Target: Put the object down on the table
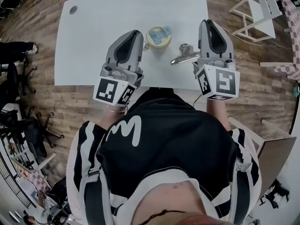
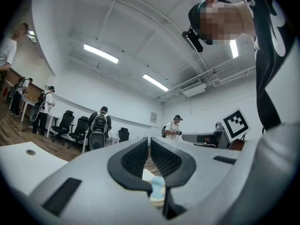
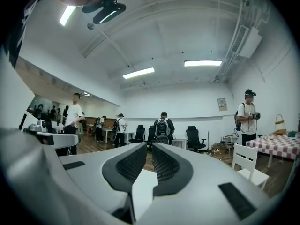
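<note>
On the white table (image 1: pixel 103 27) stands a round pale-yellow container with a blue-grey piece on top (image 1: pixel 158 35). A silver metal object (image 1: pixel 184 54) lies just right of it. My left gripper (image 1: pixel 136 33) points at the container from its left. Its jaws meet at the tips with nothing between them, and the container (image 2: pixel 157 189) shows below them. My right gripper (image 1: pixel 209 21) hangs over the table's right part, beside the metal object. Its jaws (image 3: pixel 149 146) are together and empty, and only bare table shows under them.
The table's near edge runs just in front of the person's body. A white chair (image 1: pixel 255 11) and a checkered cloth (image 1: pixel 290 13) stand at the right, and dark office chairs (image 1: pixel 18 78) at the left. Several people stand far off across the room.
</note>
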Tool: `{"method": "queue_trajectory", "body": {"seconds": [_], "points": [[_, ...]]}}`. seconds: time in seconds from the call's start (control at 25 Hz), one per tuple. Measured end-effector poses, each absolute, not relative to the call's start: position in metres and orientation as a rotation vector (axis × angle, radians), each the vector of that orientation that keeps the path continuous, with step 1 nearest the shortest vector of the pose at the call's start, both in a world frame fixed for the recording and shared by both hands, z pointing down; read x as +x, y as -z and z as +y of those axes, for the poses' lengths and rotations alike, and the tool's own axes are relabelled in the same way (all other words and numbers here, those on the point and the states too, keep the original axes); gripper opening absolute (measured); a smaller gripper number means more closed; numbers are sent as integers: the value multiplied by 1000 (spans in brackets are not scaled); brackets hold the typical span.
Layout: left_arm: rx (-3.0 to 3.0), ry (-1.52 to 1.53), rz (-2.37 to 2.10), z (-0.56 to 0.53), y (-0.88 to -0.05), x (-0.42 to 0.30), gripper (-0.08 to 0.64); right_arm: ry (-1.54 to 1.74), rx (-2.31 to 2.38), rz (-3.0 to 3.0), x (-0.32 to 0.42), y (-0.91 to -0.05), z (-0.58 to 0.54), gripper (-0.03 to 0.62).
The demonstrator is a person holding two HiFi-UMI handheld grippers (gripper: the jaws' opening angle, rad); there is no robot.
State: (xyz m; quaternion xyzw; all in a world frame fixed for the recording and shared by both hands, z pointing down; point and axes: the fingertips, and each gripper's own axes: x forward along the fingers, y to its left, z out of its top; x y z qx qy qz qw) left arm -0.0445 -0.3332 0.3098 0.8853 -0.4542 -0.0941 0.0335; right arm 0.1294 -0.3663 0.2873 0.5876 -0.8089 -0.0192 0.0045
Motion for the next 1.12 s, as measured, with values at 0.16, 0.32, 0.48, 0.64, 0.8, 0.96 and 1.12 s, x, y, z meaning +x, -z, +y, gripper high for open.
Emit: {"method": "queue_trajectory", "body": {"seconds": [0.16,0.32,0.48,0.64,0.8,0.96,1.12], "points": [[2723,287,-1413,-334,-312,-39,21,45,1833,-2573,133,-285,-367,35],[2711,296,-1439,-331,-317,-35,21,84,1802,-2582,136,-287,-364,31],[2706,304,-1455,-326,-319,-36,21,78,1778,-2606,131,-291,-361,28],[2702,311,-1473,-317,-319,-40,21,76,1746,-2626,125,-296,-354,29],[2718,319,-1462,-307,-317,-40,21,86,1734,-2646,118,-294,-343,28],[2739,315,-1431,-293,-319,-44,21,90,1735,-2662,106,-292,-327,29],[2740,317,-1414,-271,-314,-55,21,81,1737,-2653,92,-290,-303,28]]}}
